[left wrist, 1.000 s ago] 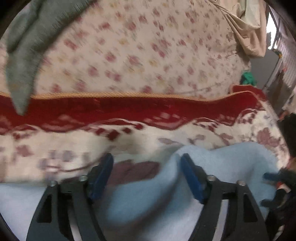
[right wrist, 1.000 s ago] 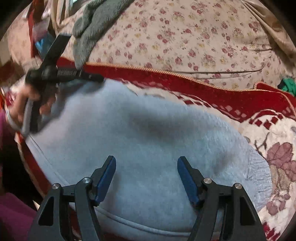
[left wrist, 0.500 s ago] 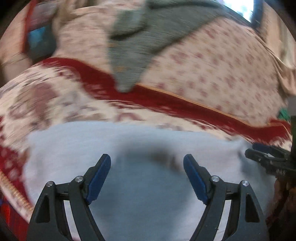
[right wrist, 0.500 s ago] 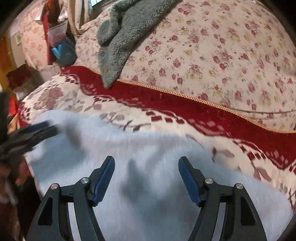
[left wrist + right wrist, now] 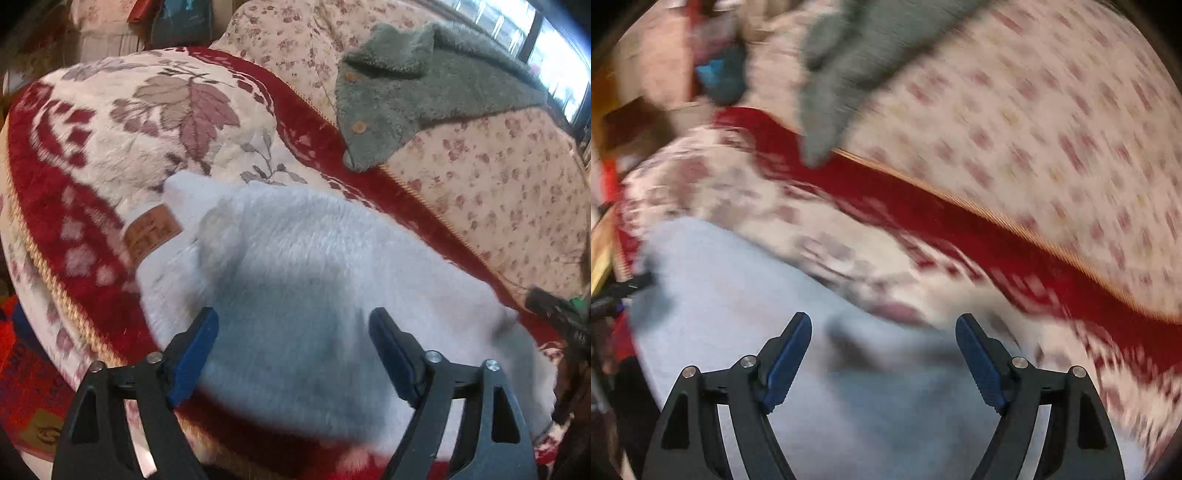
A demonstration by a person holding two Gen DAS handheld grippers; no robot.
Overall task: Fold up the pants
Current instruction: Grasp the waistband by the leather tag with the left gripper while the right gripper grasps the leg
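Note:
The light blue fleece pants (image 5: 332, 280) lie folded on a red and cream patterned blanket (image 5: 110, 122), with a brown leather label (image 5: 151, 234) at their left end. My left gripper (image 5: 293, 350) is open just above the pants, empty. In the blurred right wrist view the pants (image 5: 738, 295) fill the lower left. My right gripper (image 5: 882, 354) is open above them, empty. The right gripper's tip shows at the far right of the left wrist view (image 5: 554, 310), and the left gripper at the left edge of the right wrist view (image 5: 620, 288).
A grey fuzzy jacket with buttons (image 5: 417, 81) lies on a cream floral bedcover (image 5: 498, 184) behind the blanket. The blanket's red border with a gold cord (image 5: 55, 280) marks the bed's near left edge. A window (image 5: 554, 62) is at the far right.
Both grippers stayed open and swung to the left over the pants. The left wrist view now shows the label end of the pants; the right view is blurred with motion.

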